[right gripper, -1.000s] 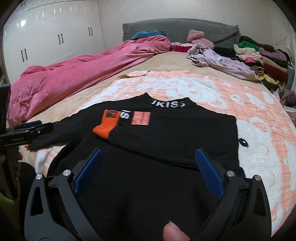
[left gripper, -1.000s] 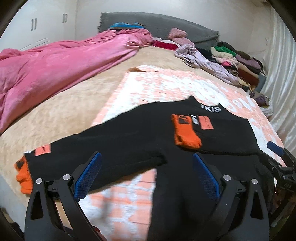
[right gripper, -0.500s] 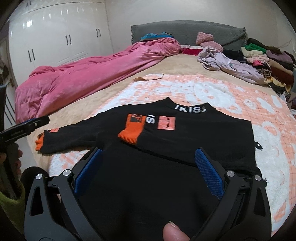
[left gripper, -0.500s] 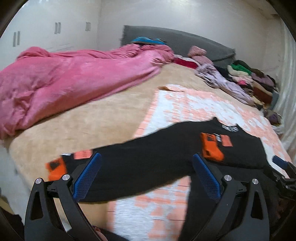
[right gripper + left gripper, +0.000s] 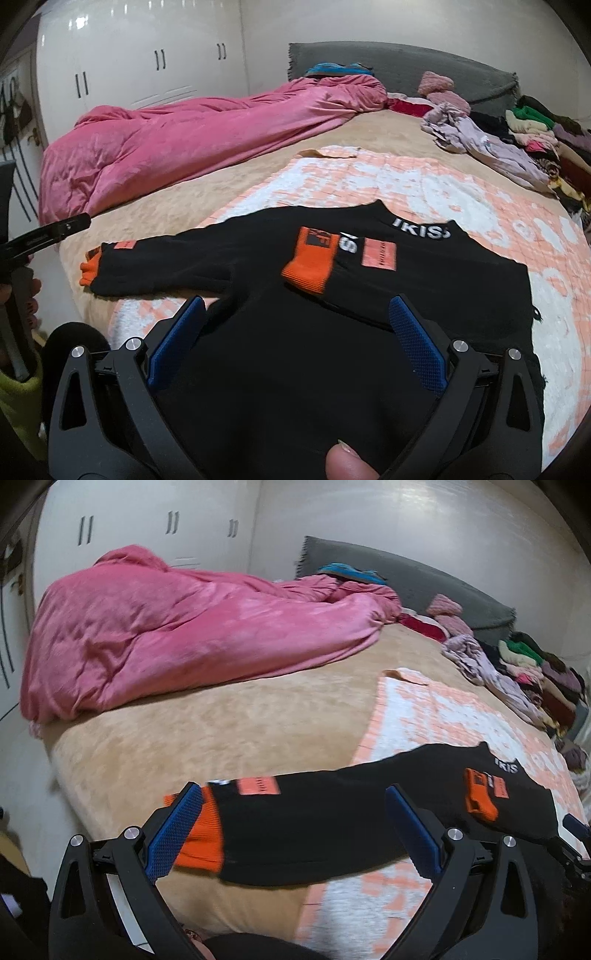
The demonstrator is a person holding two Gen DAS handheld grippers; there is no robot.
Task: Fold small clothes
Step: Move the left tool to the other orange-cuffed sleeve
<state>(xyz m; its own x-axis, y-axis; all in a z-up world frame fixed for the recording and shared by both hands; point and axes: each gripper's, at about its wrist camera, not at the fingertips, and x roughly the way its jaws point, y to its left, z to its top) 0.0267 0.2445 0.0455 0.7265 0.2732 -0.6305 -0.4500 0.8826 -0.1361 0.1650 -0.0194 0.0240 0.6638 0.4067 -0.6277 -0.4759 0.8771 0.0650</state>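
A black sweater [image 5: 369, 295] is spread on the patterned blanket [image 5: 369, 177], one orange-cuffed sleeve [image 5: 295, 812] stretched left, while the left gripper [image 5: 295, 827] and right gripper [image 5: 295, 339] are held wide open, empty.

Tan bed [image 5: 207, 738] with pink duvet [image 5: 177, 635], checked blanket [image 5: 369, 184], clothes pile [image 5: 532, 136].

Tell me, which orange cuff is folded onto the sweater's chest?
The cuff beside the pink patch lies on the chest. The other cuff stretches out toward the bed's edge.
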